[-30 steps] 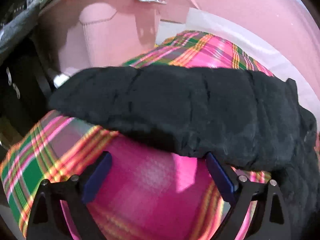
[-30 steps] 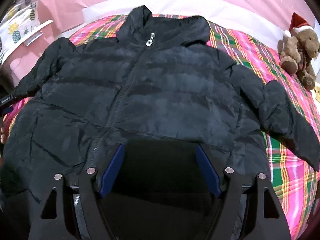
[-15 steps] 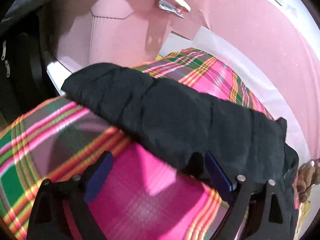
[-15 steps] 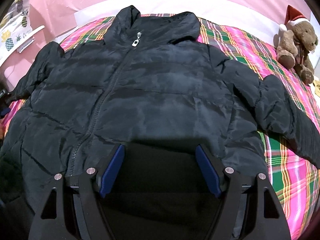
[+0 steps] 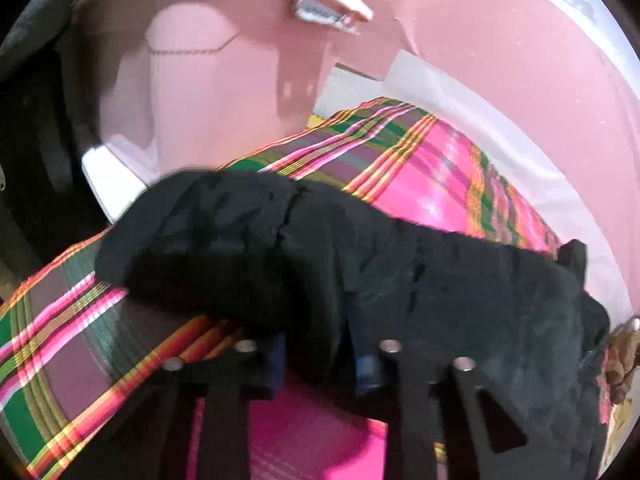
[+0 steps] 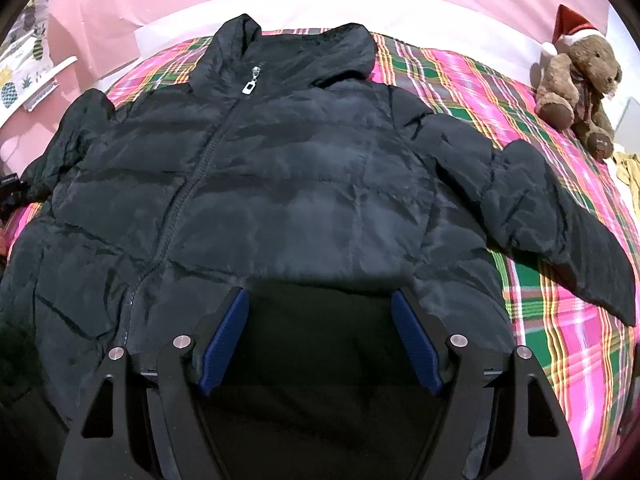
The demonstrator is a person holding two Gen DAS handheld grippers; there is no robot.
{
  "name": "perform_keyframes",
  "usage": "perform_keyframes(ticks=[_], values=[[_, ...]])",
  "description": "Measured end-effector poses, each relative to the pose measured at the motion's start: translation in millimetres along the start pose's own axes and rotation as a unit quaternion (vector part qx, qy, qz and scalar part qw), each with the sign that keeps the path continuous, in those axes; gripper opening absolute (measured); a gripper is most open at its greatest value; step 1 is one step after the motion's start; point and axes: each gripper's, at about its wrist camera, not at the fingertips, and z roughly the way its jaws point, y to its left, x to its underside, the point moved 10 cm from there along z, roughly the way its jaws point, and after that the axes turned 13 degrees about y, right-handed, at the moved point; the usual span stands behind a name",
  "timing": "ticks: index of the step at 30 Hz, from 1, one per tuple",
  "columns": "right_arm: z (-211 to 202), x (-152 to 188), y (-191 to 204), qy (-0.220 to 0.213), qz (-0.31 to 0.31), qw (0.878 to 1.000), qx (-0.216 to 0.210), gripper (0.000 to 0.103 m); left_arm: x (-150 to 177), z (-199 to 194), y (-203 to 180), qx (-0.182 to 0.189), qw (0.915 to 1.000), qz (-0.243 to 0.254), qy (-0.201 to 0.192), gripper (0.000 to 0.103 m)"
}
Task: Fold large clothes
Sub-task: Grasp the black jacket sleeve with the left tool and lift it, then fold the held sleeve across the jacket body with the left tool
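Left wrist view: jacket sleeve (image 5: pixel 248 248) hides the left tool's (image 5: pixel 320 364) closing pads.

Left gripper (image 5: pixel 320 364) just clamped down, jaws closing on what looks like the jacket sleeve (image 5: pixel 256 248). Right gripper (image 6: pixel 320 340) hangs wide open, angled down.
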Motion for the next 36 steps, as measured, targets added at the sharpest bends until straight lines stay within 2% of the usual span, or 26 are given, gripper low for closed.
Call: perform_keyframes(ticks=[7,10,14,18,26,29,33,36], values=[[-17,15,-7,-0.010,0.006,1.000,0.000,0.074,-3,-80,-66,0.049,0.9953,0.068,-0.048,0.018],[-24,20,-11,-0.017,0.008,1.000,-0.004,0.074,1,-117,-108,0.082,0.9889,0.106,-0.066,0.018],[-36,25,-19,-0.028,0.017,0.999,-0.010,0.074,24,-147,-176,0.122,0.9757,0.169,-0.068,0.018],[-45,32,-31,-0.037,0.029,0.999,-0.014,0.074,56,-148,-242,0.151,0.9598,0.231,-0.050,0.018],[-51,46,-63,-0.042,0.054,0.998,-0.016,0.074,140,-102,-345,0.193,0.9291,0.315,0.025,0.018],[-49,49,-76,-0.042,0.065,0.997,-0.017,0.074,173,-88,-377,0.215,0.9152,0.337,0.053,0.028],[-45,55,-87,-0.041,0.080,0.996,-0.021,0.074,213,-75,-405,0.247,0.8999,0.348,0.093,0.065],[-41,58,-94,-0.037,0.088,0.995,-0.024,0.074,237,-68,-423,0.263,0.8897,0.355,0.116,0.077]])
